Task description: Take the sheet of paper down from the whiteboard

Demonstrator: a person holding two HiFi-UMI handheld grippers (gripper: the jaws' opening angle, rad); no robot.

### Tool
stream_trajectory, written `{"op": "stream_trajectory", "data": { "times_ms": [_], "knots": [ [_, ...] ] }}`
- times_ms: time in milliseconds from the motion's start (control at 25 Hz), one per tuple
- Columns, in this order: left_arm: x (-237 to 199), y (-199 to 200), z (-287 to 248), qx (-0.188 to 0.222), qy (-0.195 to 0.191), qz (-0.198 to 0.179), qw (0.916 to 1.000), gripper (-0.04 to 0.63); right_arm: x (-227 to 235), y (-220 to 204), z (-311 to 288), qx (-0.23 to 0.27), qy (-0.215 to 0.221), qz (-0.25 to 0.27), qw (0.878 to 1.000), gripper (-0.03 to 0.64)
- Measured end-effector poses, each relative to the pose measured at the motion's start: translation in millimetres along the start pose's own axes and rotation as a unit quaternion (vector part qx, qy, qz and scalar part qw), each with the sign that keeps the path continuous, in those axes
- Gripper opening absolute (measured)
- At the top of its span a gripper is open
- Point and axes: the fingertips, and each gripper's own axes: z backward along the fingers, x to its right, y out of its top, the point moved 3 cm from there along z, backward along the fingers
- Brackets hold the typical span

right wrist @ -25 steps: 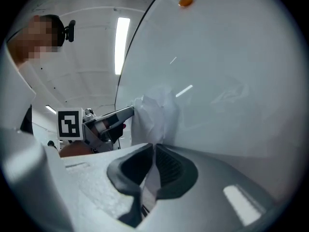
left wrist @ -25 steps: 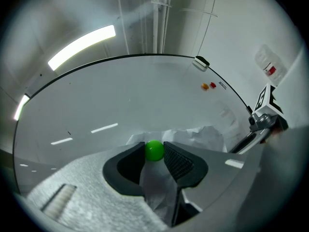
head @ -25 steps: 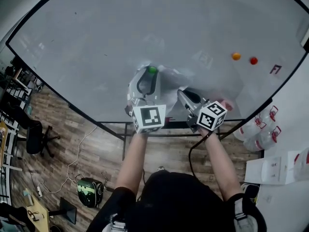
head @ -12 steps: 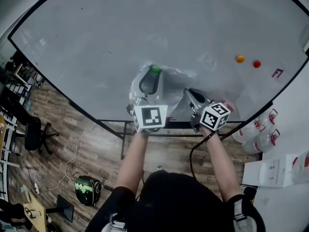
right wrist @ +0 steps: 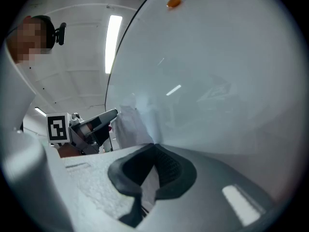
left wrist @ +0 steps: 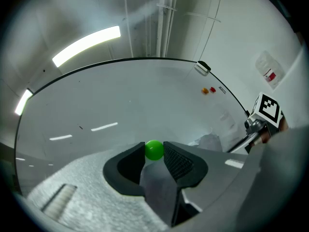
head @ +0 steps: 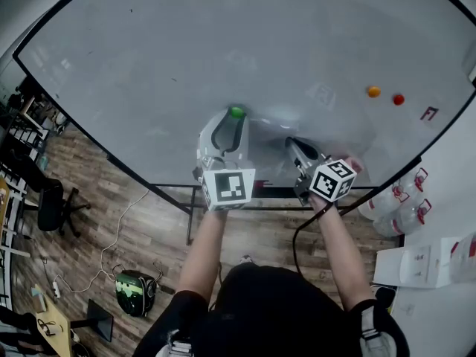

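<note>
The sheet of paper (right wrist: 131, 124) is white on the whiteboard (head: 186, 50), its outline and long axis indeterminate; it lies low on the board, buckled, below the green magnet (left wrist: 154, 150); left gripper (head: 236, 119) clamps the magnet; right gripper (right wrist: 154, 146) is pinched closed on the sheet's edge.

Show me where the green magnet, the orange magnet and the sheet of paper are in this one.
green magnet (left wrist: 154, 150), left gripper view, middle of its rounded face.
orange magnet (head: 373, 91), head view, its middle.
sheet of paper (right wrist: 131, 125), right gripper view, its crumpled left part.
</note>
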Motion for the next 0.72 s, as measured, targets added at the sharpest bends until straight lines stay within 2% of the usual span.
{"op": "stream_trajectory", "data": {
  "times_ms": [200,520,720],
  "knots": [
    [-7,6,11,0.027,0.008,-0.018,0.9995,0.132,2,-6,1,-0.004,-0.003,-0.007,1.000,0.003],
    [-13,10,49,0.032,0.019,-0.013,0.9992,0.132,0,-10,5,-0.008,-0.005,-0.009,1.000,0.003],
    [-13,10,80,0.018,0.013,-0.010,0.9997,0.132,-6,-10,6,-0.009,-0.009,-0.009,1.000,0.003]
  ]
}}
